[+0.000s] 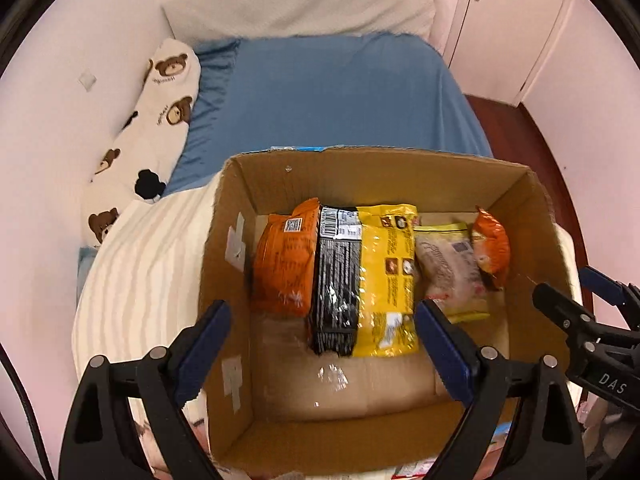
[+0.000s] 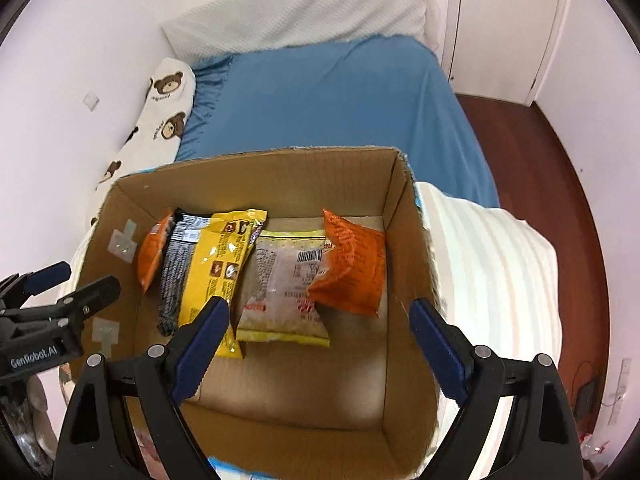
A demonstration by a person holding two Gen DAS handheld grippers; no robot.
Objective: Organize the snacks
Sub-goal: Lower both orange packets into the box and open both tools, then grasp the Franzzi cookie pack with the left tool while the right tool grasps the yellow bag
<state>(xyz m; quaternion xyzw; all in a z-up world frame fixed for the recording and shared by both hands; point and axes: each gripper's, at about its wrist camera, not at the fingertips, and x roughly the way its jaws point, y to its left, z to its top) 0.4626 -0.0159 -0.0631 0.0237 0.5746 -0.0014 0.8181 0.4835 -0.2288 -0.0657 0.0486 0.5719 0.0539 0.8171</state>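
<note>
An open cardboard box (image 1: 380,176) stands on the bed. On its floor, side by side, lie an orange packet (image 1: 282,264), a black packet (image 1: 336,284), a yellow packet (image 1: 386,280), a pale packet (image 1: 450,268) and a small orange packet (image 1: 490,248). My left gripper (image 1: 326,344) hangs open above the box's left half, holding nothing. In the right wrist view the same box (image 2: 260,176) shows the yellow packet (image 2: 218,268), the pale packet (image 2: 280,284) and the orange packet (image 2: 352,268). My right gripper (image 2: 320,320) is open and holds nothing, above the pale packet.
The box rests on a white striped blanket (image 2: 492,256). Beyond it are the blue sheet (image 1: 340,92), a bear-print pillow (image 1: 160,108) along the left wall and a white pillow (image 1: 304,4). A white door (image 2: 504,20) and wooden floor (image 2: 552,152) lie to the right.
</note>
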